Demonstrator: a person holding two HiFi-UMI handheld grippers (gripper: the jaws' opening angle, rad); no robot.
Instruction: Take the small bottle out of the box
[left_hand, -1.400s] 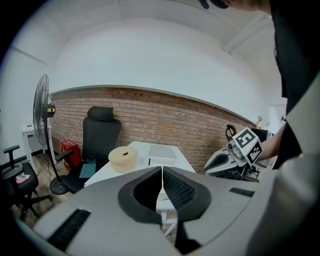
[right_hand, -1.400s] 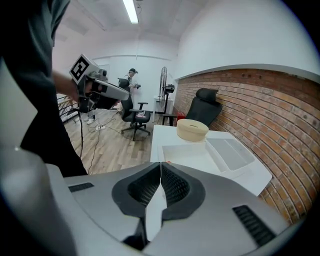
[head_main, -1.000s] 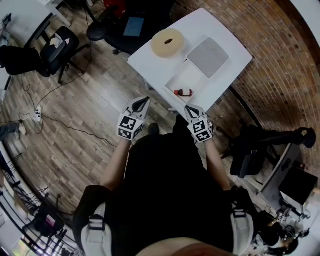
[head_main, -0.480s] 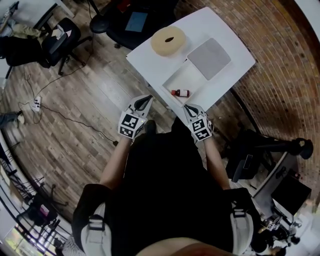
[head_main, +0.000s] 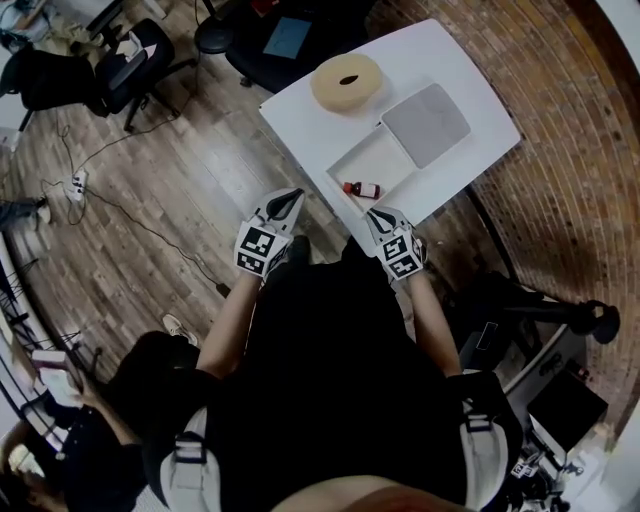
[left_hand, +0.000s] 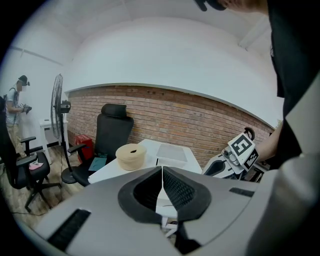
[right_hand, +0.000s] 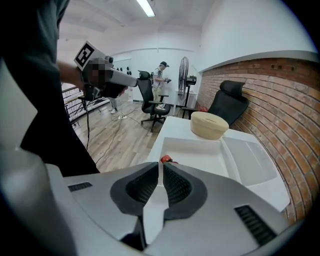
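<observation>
The person's black top (head_main: 340, 380) fills the near part of the head view. Both grippers hang side by side just in front of it, short of the table.

The left gripper (head_main: 288, 199) has its jaws pressed together, with nothing in them. The right gripper (head_main: 377, 216) hangs just off the table's near corner. Its jaws are opening and stand a narrow slit apart, with nothing between them.

The white table (head_main: 460, 60) stands corner-on to the person. Just past the right gripper's tips, the bottle (head_main: 362, 188), small with a red cap, lies on its side inside the box (head_main: 372, 158). It rests by the box's near wall, close to the table's near corner. The box is a shallow white tray, uncovered.

A grey lid (head_main: 427, 110) lies flat just beside the box, toward the table's right corner. Further on, a beige roll (head_main: 347, 82) sits by the far left edge.

Beyond the table, black chairs (head_main: 130, 60) stand on the wood floor (head_main: 180, 200). A brick wall (head_main: 570, 200) runs along the right.
</observation>
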